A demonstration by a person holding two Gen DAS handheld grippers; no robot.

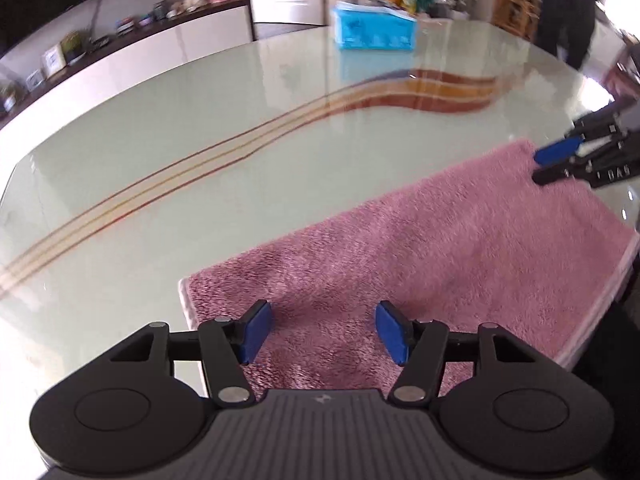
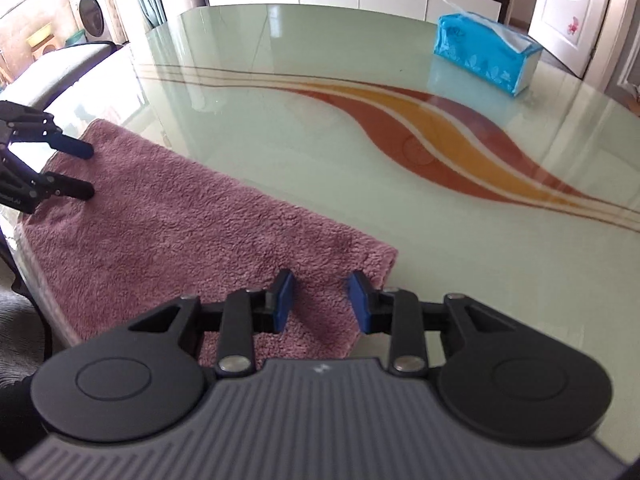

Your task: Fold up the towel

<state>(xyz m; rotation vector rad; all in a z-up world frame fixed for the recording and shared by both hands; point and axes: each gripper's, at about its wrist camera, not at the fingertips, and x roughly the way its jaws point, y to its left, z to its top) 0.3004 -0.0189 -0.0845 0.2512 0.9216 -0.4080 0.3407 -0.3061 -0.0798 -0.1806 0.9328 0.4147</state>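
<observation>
Both grippers stood open over the towel with nothing between their pads. Left gripper [image 1: 323, 330]: its blue pads [image 1: 256, 332] were spread wide above the towel [image 1: 420, 240] near one short end, and only pink pile showed in the gap. Whether the fingertips touched the cloth could not be told. Right gripper [image 2: 321, 300]: its jaws stood at a narrower gap above the opposite short end, close to the towel's far corner, again with no cloth pinched between the pads.

Each gripper was also visible in the other's view. The right gripper appeared at the right edge of the left wrist view, its two fingers apart over the far end of the towel. The left gripper appeared at the left edge of the right wrist view, fingers well separated over the cloth.

The towel lay flat on the glass table [image 2: 320, 128], along its near edge. It appeared already folded into a long rectangle. A pale hem ran along the short end by the left gripper.

A blue tissue pack [image 2: 486, 56] sat on the far side of the table, well apart from the towel. A red and orange wave pattern [image 2: 432, 140] crossed the tabletop between them.
</observation>
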